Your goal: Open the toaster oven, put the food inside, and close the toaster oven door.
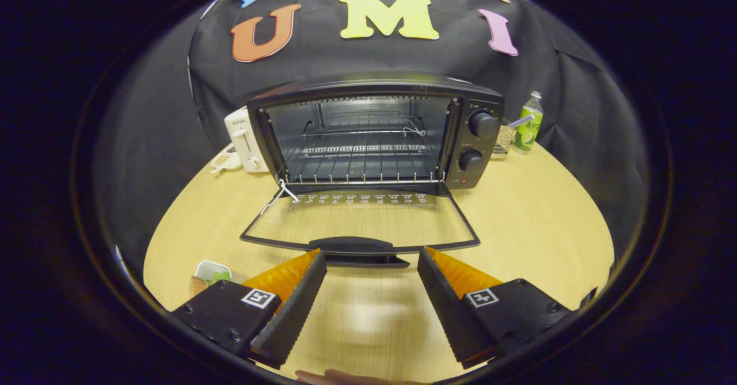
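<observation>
Black toaster oven [374,134]: matt dark casing, shiny wire metal rack [363,163] inside, clear glossy glass door [360,224] with matt black plastic handle [358,247]. Round tabletop [535,224]: pale wood-grain, smooth, slight sheen. Gripper [371,258] fingers spread apart, ribbed matt inner faces. White glossy plastic appliance [242,137]. Green plastic bottle [528,123], glossy.

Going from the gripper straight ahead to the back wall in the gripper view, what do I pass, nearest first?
Open gripper, fingers empty → door handle just ahead of the fingertips → glass door lying flat open → wire rack inside the toaster oven → black cloth wall.
</observation>
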`<state>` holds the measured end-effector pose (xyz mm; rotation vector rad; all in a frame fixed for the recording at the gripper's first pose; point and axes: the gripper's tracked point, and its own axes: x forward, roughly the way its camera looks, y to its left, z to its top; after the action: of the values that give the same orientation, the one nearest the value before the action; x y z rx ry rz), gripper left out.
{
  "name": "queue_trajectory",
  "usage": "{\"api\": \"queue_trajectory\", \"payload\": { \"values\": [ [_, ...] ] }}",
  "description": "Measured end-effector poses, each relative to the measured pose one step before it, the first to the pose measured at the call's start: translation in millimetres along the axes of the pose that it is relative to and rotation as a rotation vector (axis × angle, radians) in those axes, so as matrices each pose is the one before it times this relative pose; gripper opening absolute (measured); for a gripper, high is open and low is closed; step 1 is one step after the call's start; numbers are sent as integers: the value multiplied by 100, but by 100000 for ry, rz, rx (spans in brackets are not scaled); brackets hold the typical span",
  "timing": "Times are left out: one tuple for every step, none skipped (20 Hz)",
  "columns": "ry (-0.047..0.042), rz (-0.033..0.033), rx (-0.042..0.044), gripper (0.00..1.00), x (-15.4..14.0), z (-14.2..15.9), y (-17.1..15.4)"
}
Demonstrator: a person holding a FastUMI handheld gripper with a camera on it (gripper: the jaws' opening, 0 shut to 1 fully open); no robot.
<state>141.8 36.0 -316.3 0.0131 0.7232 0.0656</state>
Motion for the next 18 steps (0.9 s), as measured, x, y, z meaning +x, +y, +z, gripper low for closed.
{"api": "queue_trajectory", "payload": {
  "values": [
    [-908, 1485, 1050, 100, -676, 635, 55],
    [-304, 2430, 1289, 100, -572, 446, 333],
    [-83, 3317, 1801, 100, -468, 241, 480],
    [522, 2976, 1754, 100, -458, 244, 485],
    [944, 3007, 1933, 100, -874, 2, 585],
    [1441, 3568, 1963, 100, -654, -186, 840],
    [1846, 4129, 1557, 100, -598, -283, 980],
    [2210, 4797, 1968, 100, -369, -303, 1064],
    [3226, 4723, 1198, 100, -543, -560, 1171],
    [3907, 4694, 660, 100, -240, -721, 1087],
    [3182, 3242, 148, 100, -182, -894, 656],
    [1583, 2225, 747, 100, -39, -244, 495],
    [2450, 2128, 959, 100, 168, -526, 304],
    [3899, 2774, 1899, 100, 356, -746, 457],
    [5104, 3478, 2408, 99, 219, -1039, 527],
    [5308, 3184, 2472, 98, 308, -893, 548],
    [4876, 1346, 457, 97, 221, -847, 161],
    [2098, 1538, -275, 96, 425, -405, 284]
  ]
}}
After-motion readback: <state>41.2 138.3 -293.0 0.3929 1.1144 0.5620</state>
